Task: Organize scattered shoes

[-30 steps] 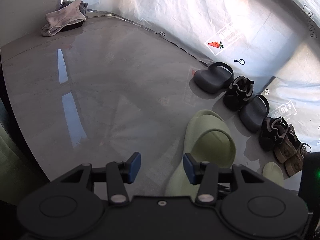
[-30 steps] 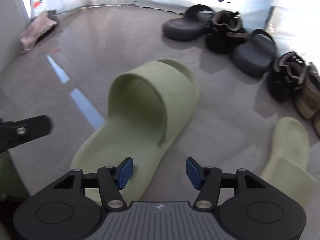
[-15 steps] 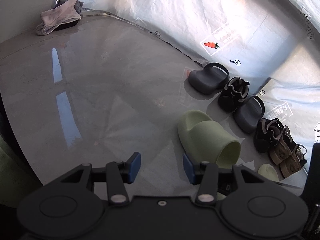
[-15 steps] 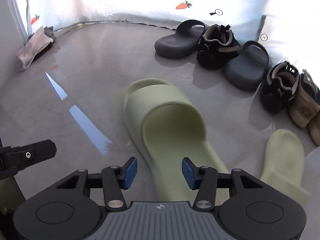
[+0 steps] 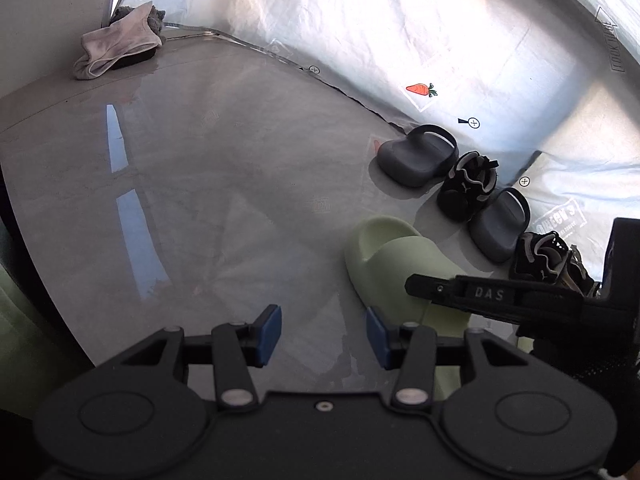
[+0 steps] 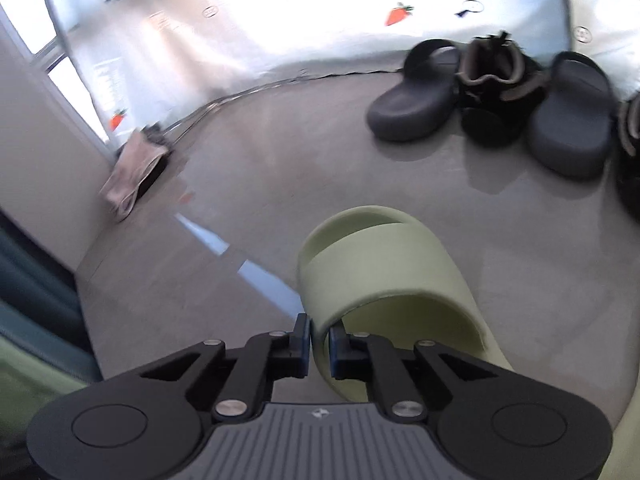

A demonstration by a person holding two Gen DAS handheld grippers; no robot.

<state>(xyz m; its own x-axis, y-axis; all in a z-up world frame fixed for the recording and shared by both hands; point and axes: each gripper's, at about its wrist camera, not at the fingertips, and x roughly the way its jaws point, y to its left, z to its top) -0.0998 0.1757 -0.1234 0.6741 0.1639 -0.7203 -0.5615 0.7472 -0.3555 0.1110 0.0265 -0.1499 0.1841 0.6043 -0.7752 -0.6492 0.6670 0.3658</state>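
Note:
A pale green slide (image 6: pixel 384 272) lies on the grey floor, its toe toward the row of shoes. My right gripper (image 6: pixel 319 340) is closing its jaws on the left edge of the slide's strap, and the pads press on it. In the left wrist view the same slide (image 5: pixel 400 264) sits right of centre, with the right gripper's black finger (image 5: pixel 480 294) across it. My left gripper (image 5: pixel 323 334) hangs open over bare floor just left of the slide, holding nothing.
Along the white sheet (image 5: pixel 360 20) stand a dark grey slide (image 5: pixel 412 158), a black sneaker (image 5: pixel 468 190), another grey slide (image 5: pixel 498 228) and a second black sneaker (image 5: pixel 540 256). A crumpled cloth (image 5: pixel 120 44) lies in the far left corner.
The right gripper's jaws went from open to shut on the strap's left edge. The slide turned, toe now toward the shoe row. The right gripper's finger now shows in the left view.

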